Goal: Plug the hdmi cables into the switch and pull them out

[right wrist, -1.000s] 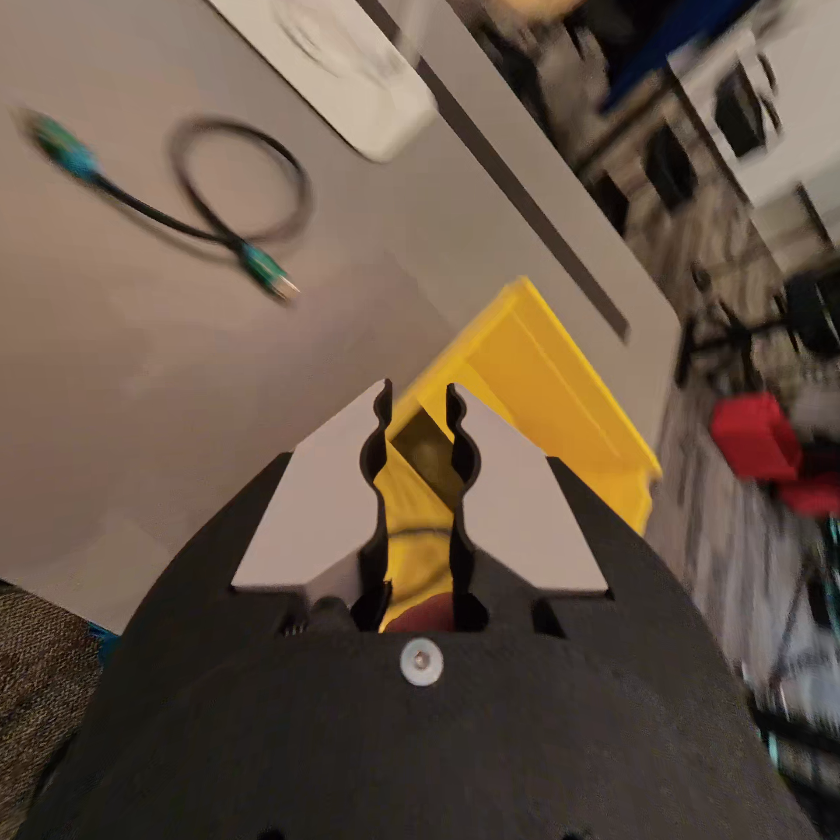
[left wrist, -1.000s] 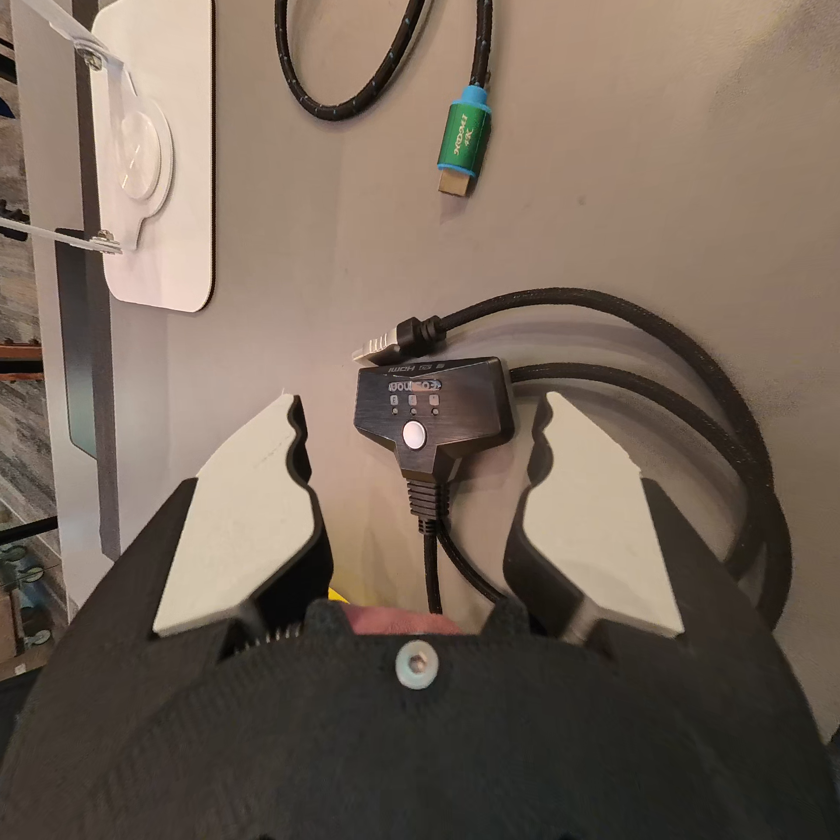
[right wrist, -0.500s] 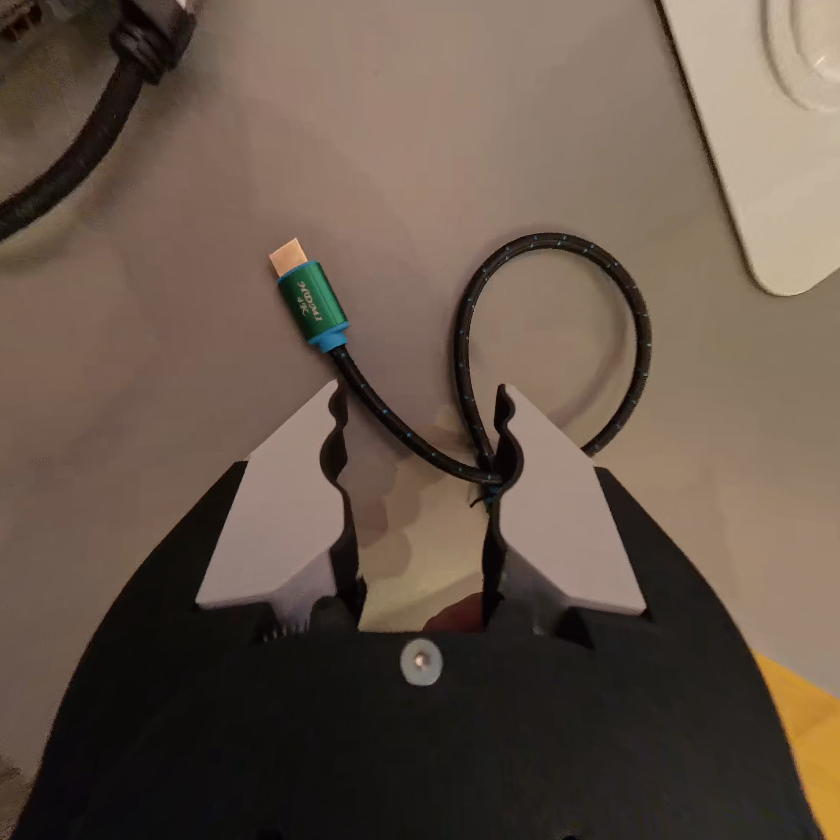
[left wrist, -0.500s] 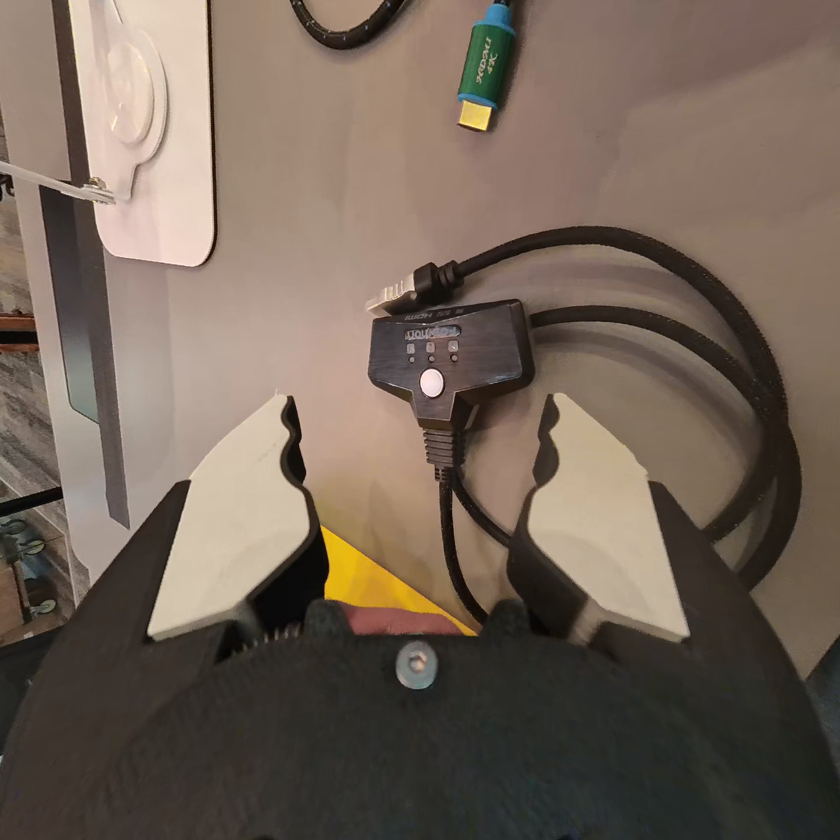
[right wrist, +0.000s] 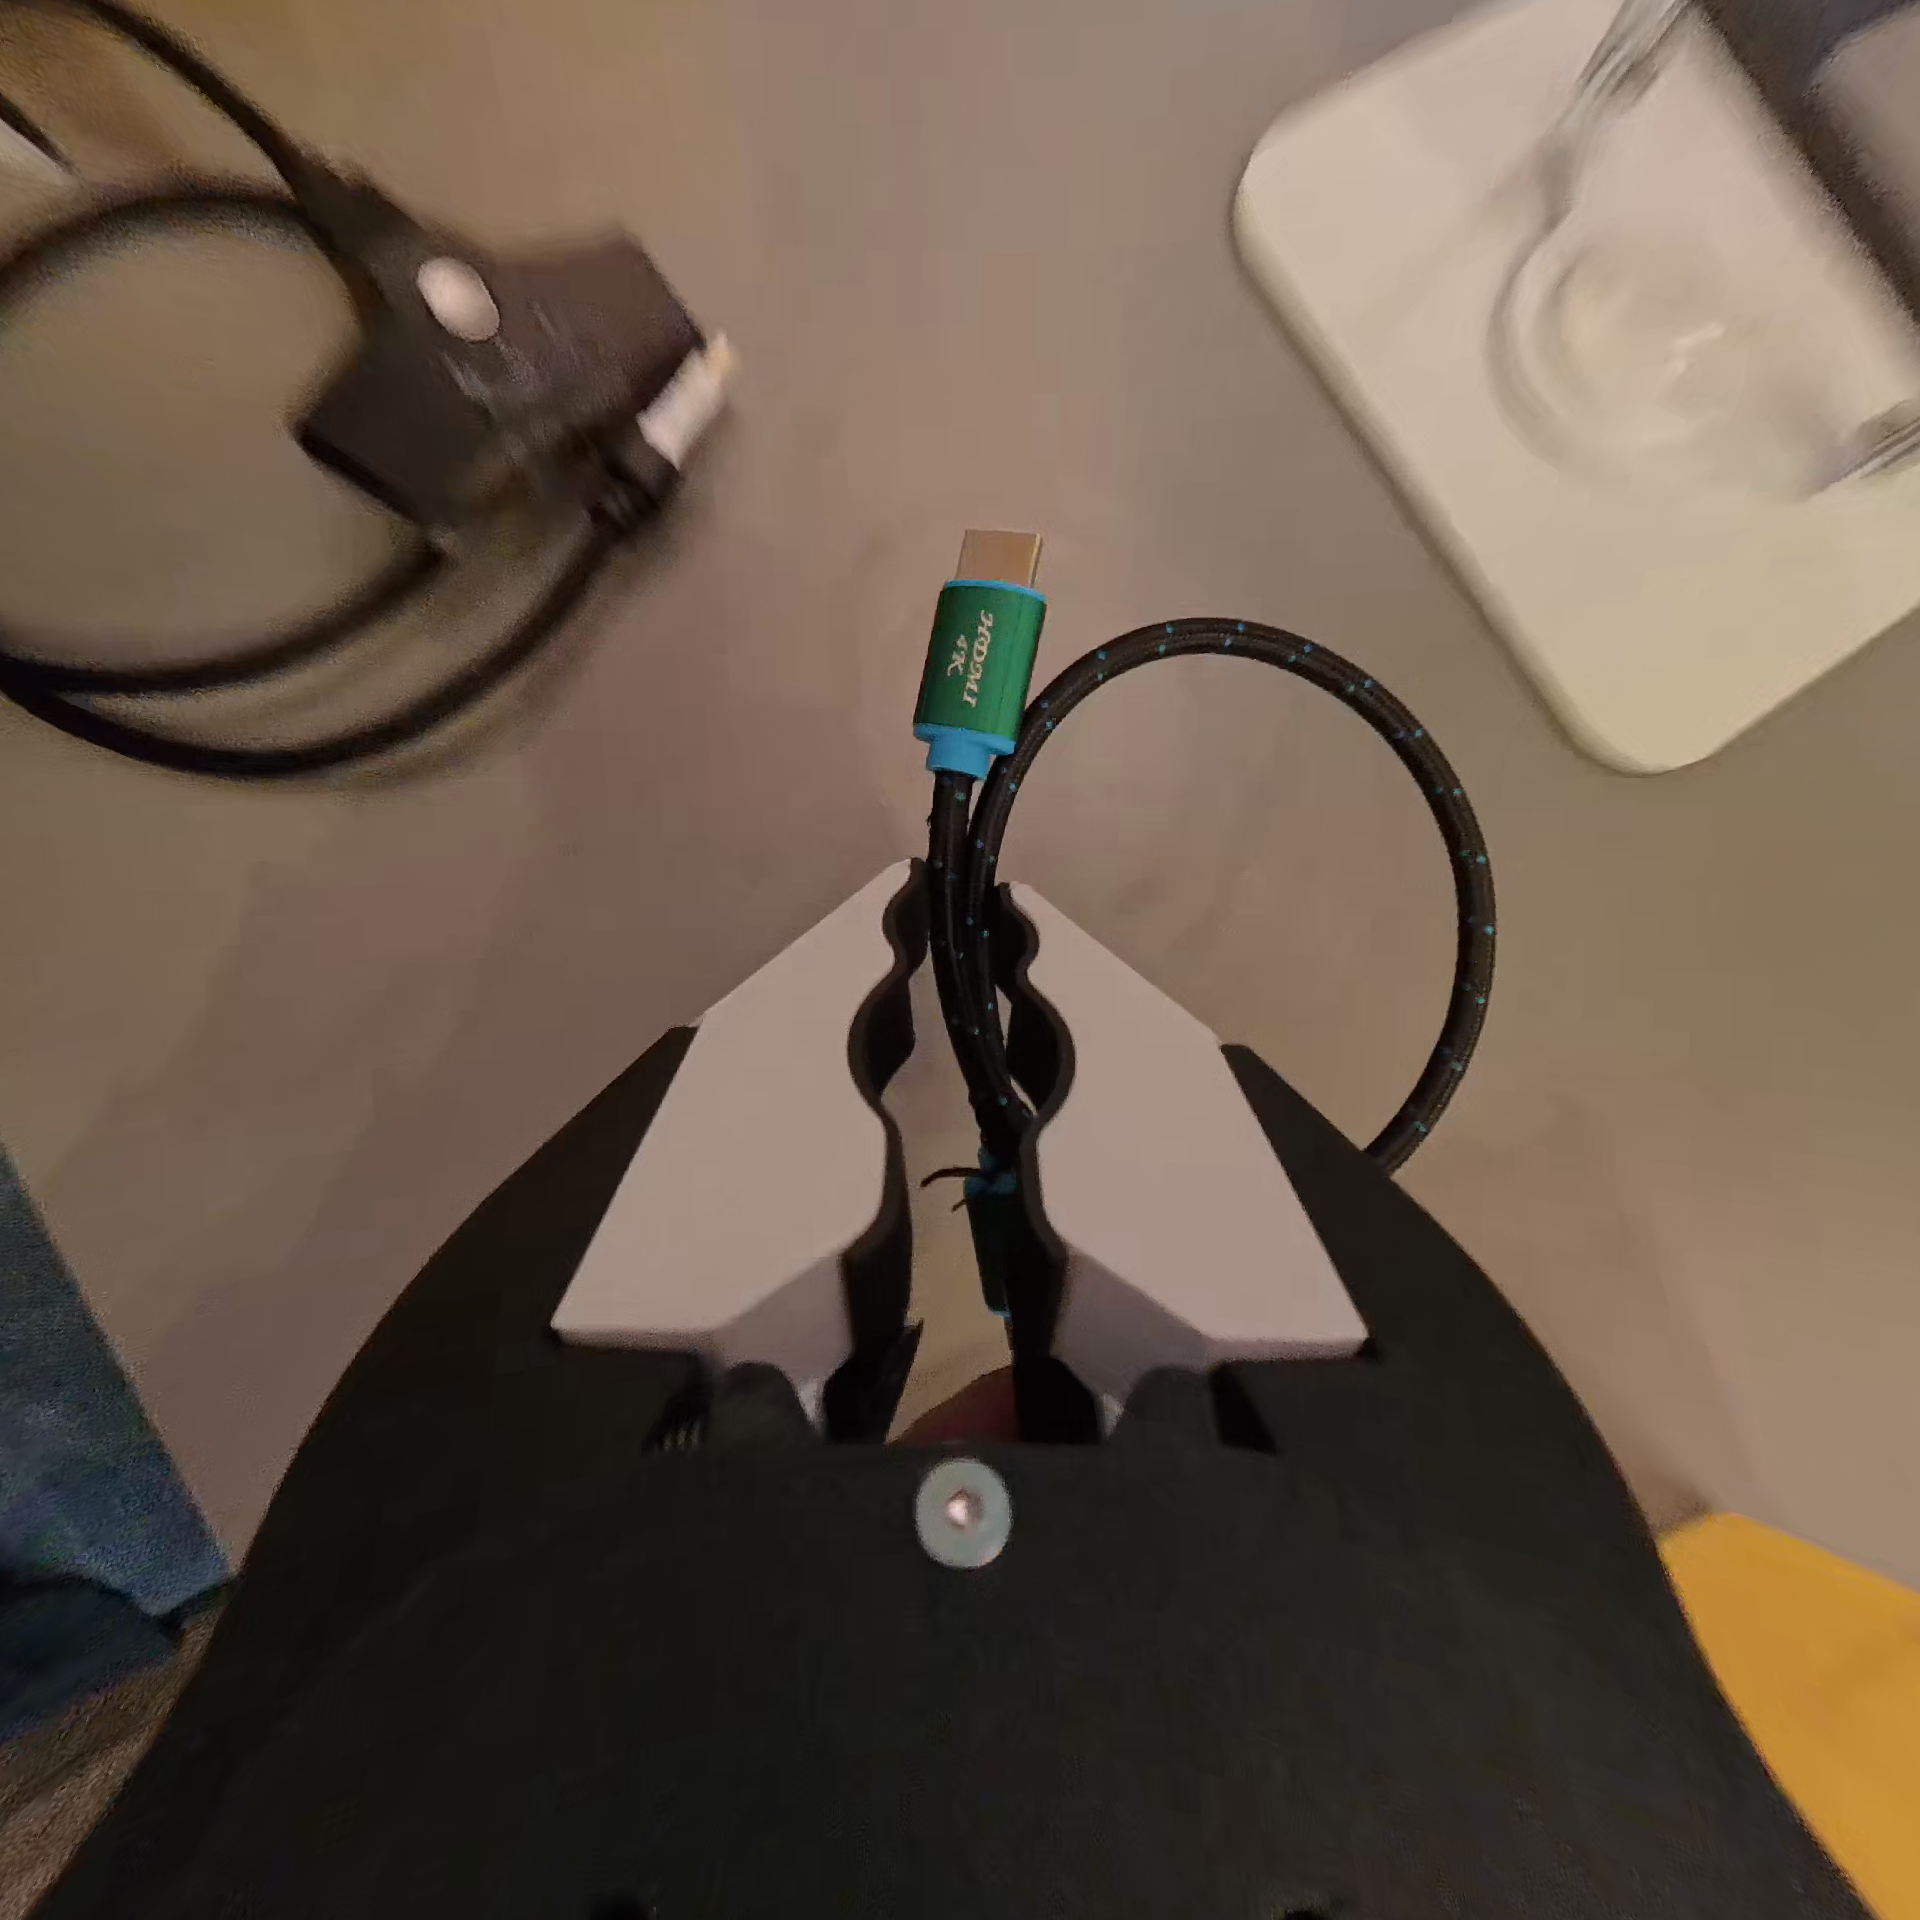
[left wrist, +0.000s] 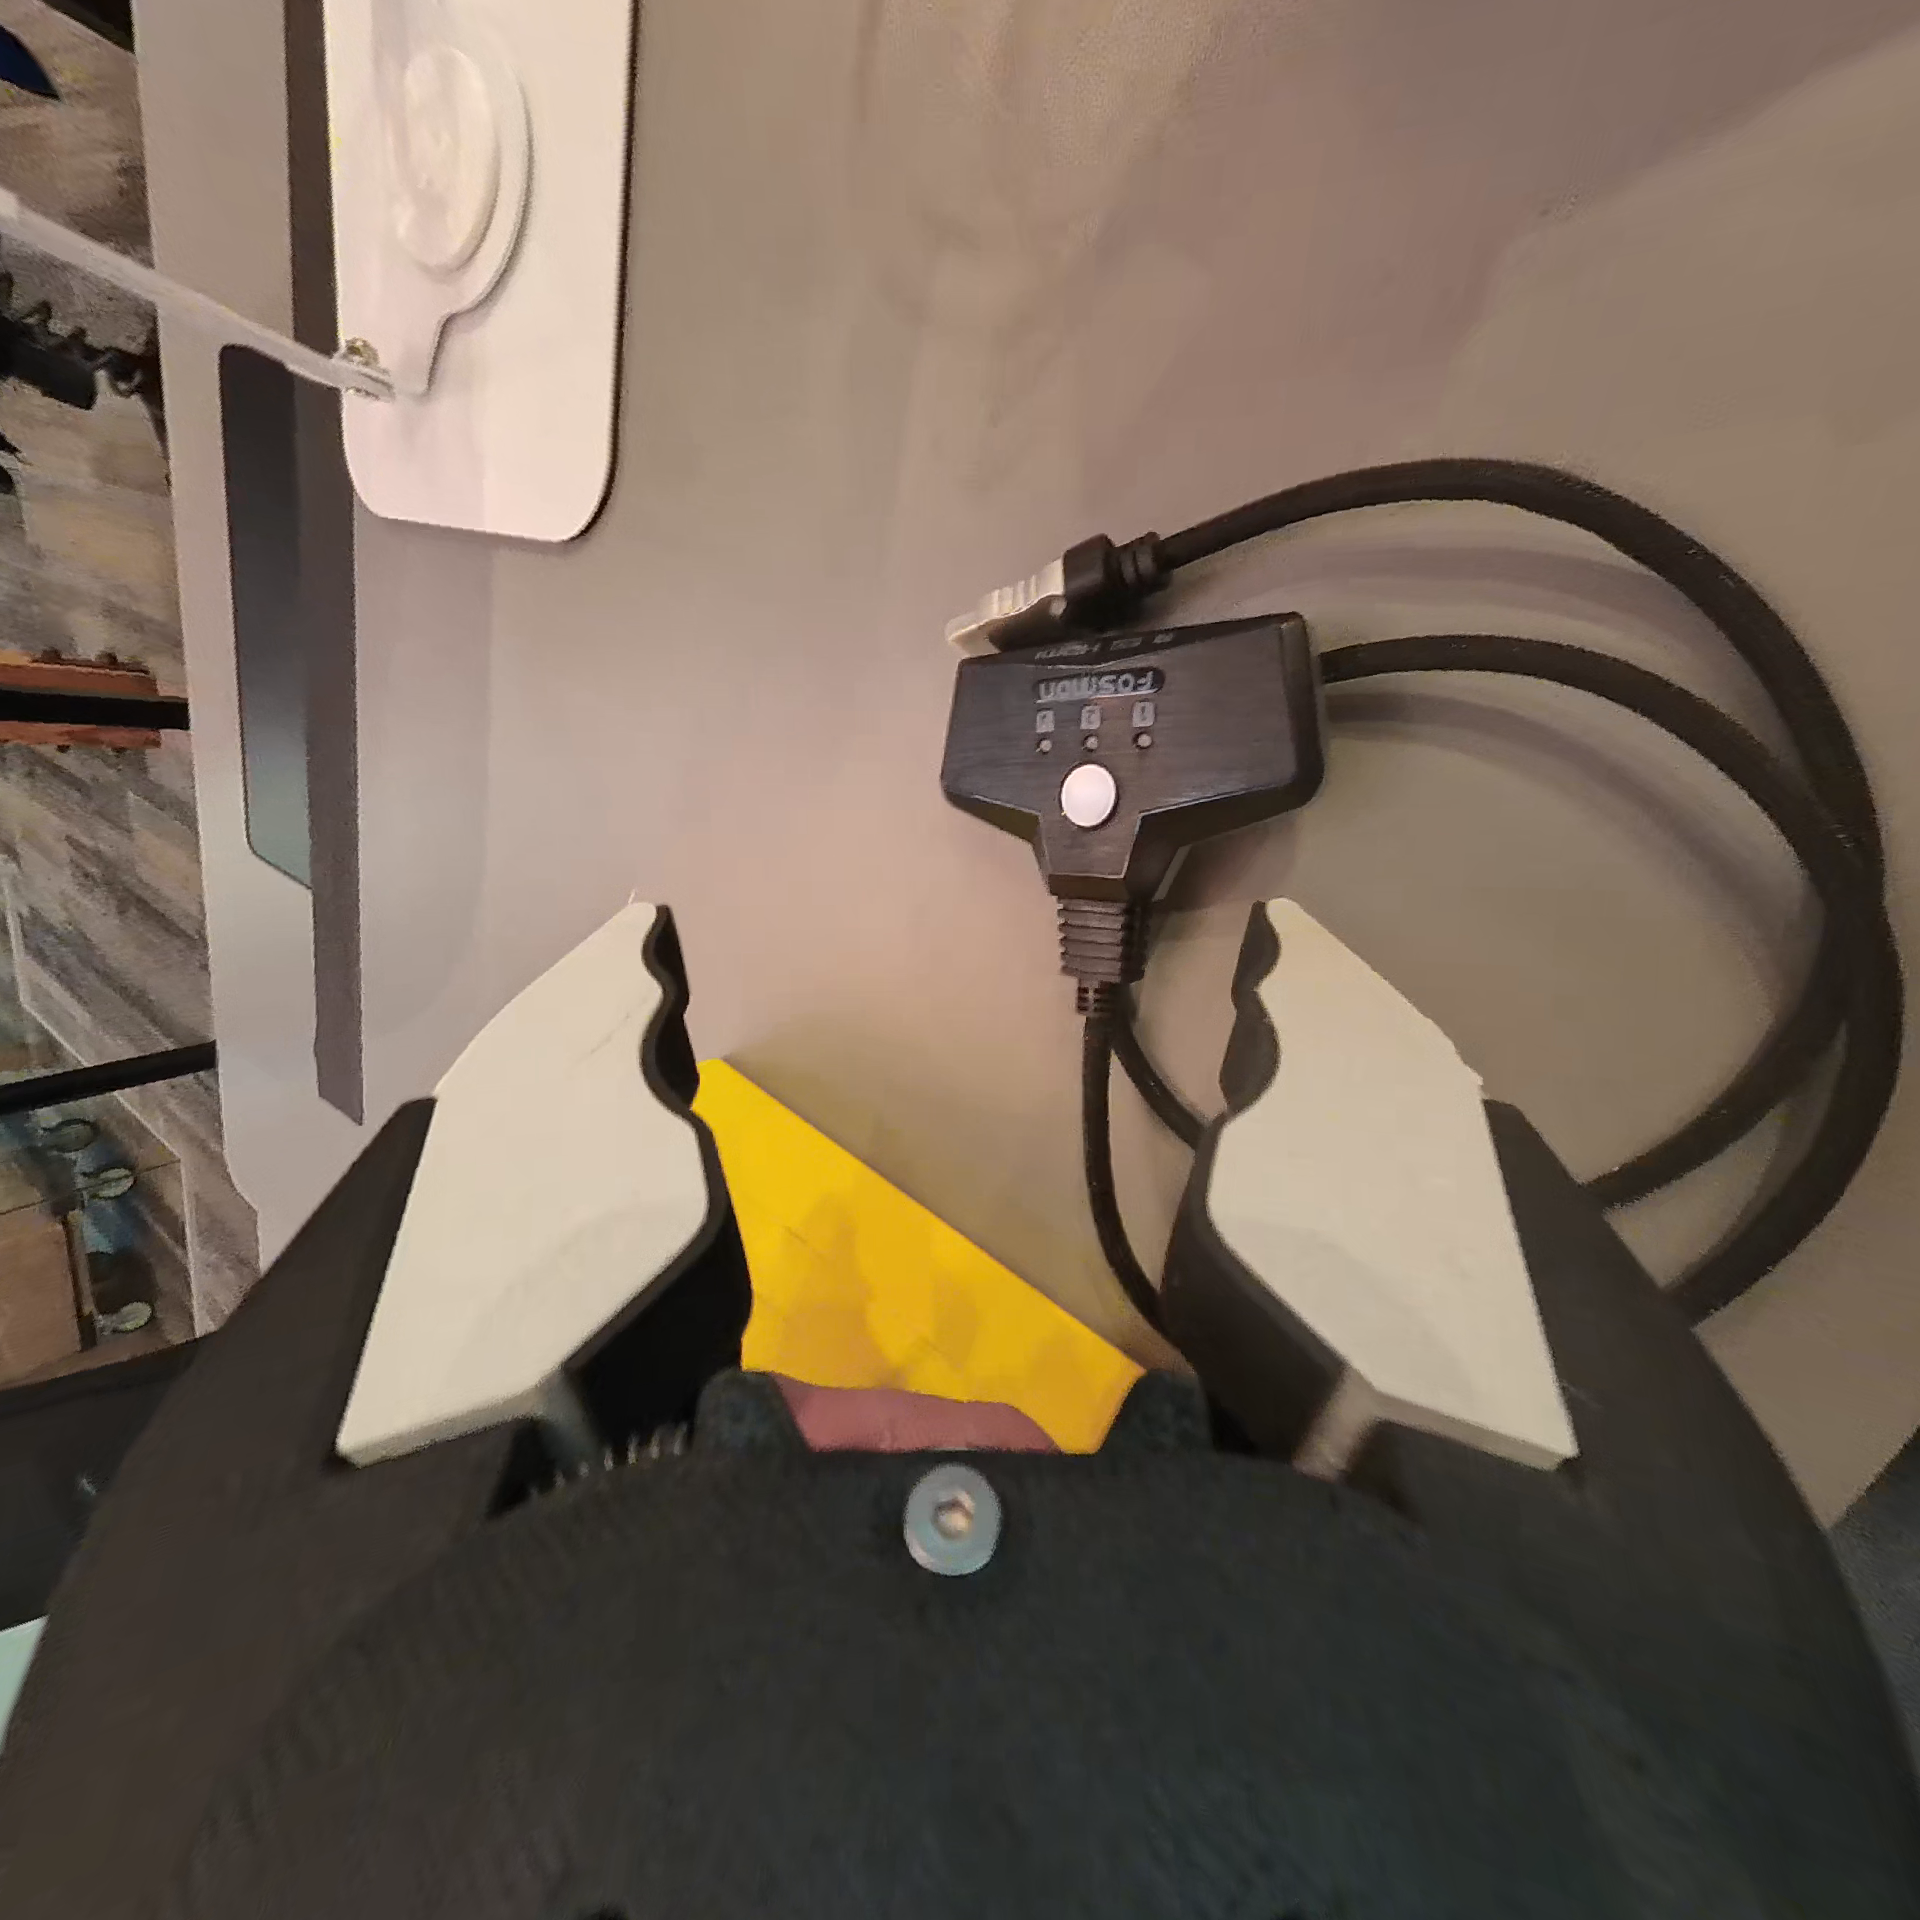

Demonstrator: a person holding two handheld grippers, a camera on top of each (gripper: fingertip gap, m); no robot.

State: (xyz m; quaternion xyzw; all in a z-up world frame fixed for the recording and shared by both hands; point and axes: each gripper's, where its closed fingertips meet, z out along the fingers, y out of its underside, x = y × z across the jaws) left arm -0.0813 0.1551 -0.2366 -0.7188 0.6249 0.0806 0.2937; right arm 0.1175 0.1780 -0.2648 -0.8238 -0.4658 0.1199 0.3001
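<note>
The black HDMI switch [left wrist: 1132,738] lies flat on the grey table, its own thin lead running back past my right finger. A thick black cable [left wrist: 1662,582] loops on the right, and its silver plug [left wrist: 1013,603] lies just behind the switch, unplugged. My left gripper [left wrist: 961,914] is open and empty, just short of the switch and a little to its left. My right gripper [right wrist: 958,883] is shut on the braided HDMI cable [right wrist: 1455,831] close behind its green plug [right wrist: 977,665], which points forward. The switch shows blurred at the far left in the right wrist view [right wrist: 499,353].
A white pad with a clear stand [left wrist: 478,260] sits at the table's far left edge and also shows in the right wrist view [right wrist: 1558,364]. A yellow bin [left wrist: 883,1247] lies under my left gripper, and its corner shows at the lower right of the right wrist view [right wrist: 1787,1683]. Some 20 cm of space lies between my two pairs of fingers. About 6 cm separates my left fingertips from the black HDMI switch [left wrist: 1132,738]. It turns up in the right wrist view [right wrist: 470,376] as well.
My right gripper has swung over from the yellow bin and closed on the braided cable; the green plug now points forward. My left gripper has drawn back and left, still open.
</note>
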